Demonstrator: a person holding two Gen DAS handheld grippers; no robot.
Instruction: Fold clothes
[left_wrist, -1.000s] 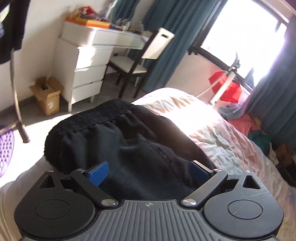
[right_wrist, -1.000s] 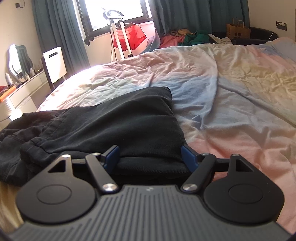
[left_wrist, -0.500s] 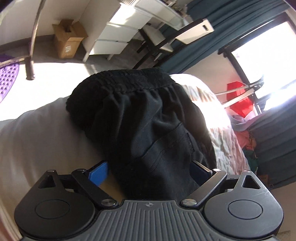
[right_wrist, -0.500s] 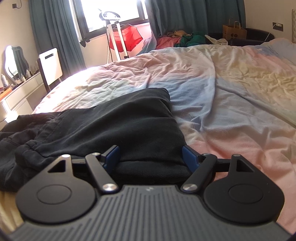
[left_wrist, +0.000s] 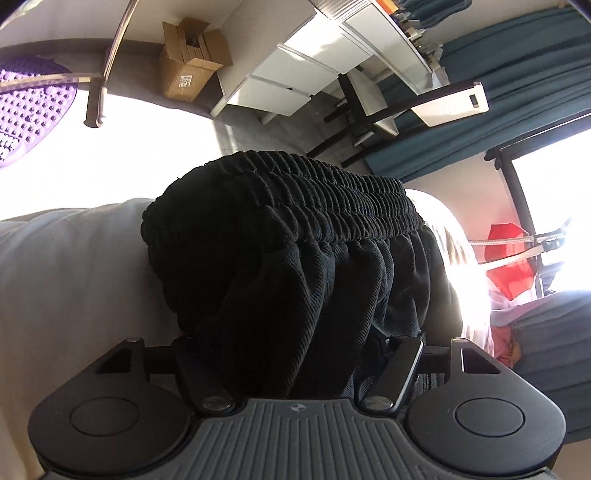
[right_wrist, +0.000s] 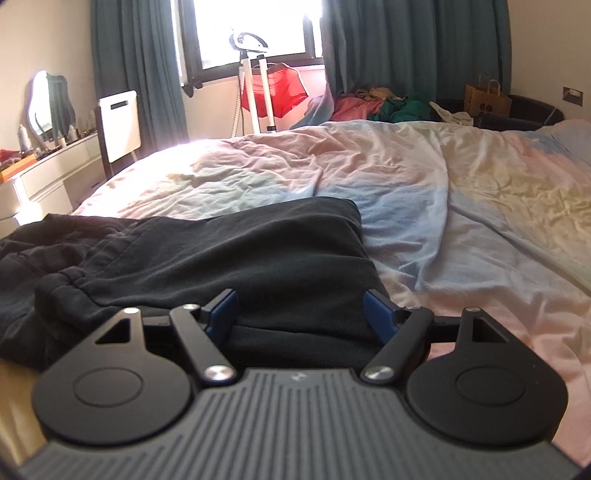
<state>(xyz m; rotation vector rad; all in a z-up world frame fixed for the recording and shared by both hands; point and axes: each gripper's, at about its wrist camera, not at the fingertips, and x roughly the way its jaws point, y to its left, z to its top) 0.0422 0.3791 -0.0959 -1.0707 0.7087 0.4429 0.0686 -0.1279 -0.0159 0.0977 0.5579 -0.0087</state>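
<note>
Left wrist: left claw (left_wrist: 291, 354) clamps black trousers (left_wrist: 295, 258); right claw (right_wrist: 301, 314) spread wide over them.

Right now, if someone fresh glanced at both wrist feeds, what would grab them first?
The black trousers fill the left wrist view, their ribbed elastic waistband bunched up just ahead of the left gripper, which is shut on the fabric. In the right wrist view the right gripper stands open over the garment on the pastel bedsheet, with a red garment hanging by the bright window.
</note>
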